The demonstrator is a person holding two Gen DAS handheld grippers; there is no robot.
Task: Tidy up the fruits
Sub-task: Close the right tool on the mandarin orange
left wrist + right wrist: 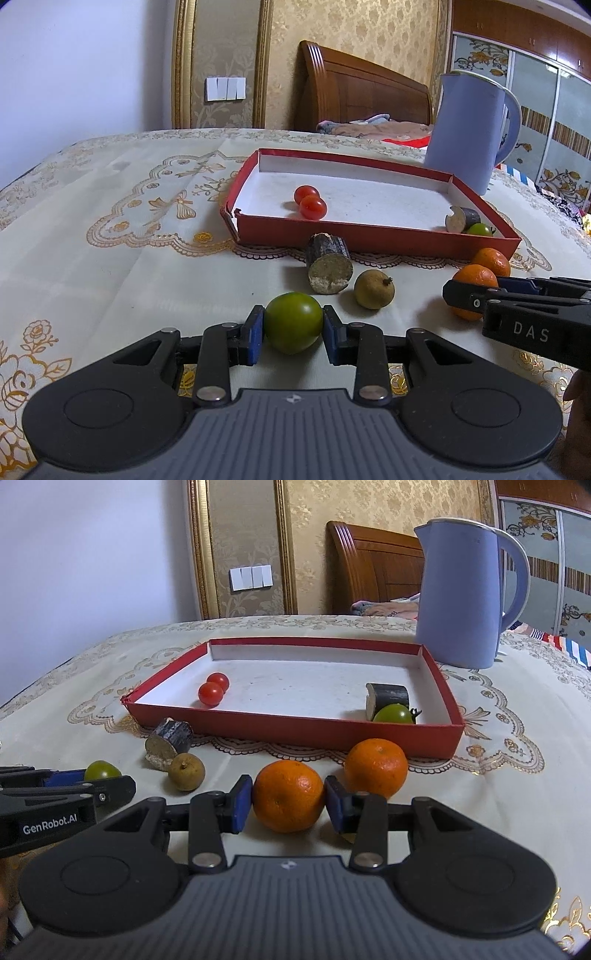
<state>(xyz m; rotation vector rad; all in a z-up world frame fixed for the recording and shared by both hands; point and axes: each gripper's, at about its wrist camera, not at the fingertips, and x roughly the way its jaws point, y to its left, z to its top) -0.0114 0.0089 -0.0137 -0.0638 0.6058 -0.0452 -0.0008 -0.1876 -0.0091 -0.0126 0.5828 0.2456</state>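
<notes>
Green tomato [292, 322] sits on the worktop [110, 258], short of the red tray [369, 242]; my left hand-held gripper [293, 332] has both blue pads pressed to its sides. Nearer orange [289, 800] likewise clamped by the right hand-held gripper [288, 806], beside a 2nd orange [376, 768]. I judge both grips are for lifting into the tray, which already holds 2 red tomatoes [213, 688], a dark cut chunk [388, 698] and another green tomato [394, 714]. Both grippers pitch gently down, side by side. Longan [373, 288] and 2nd chunk [328, 267] wait outside.

Blue kettle [461, 598] on patterned tablecloth [517, 812]; wooden headboard [362, 92] behind.
</notes>
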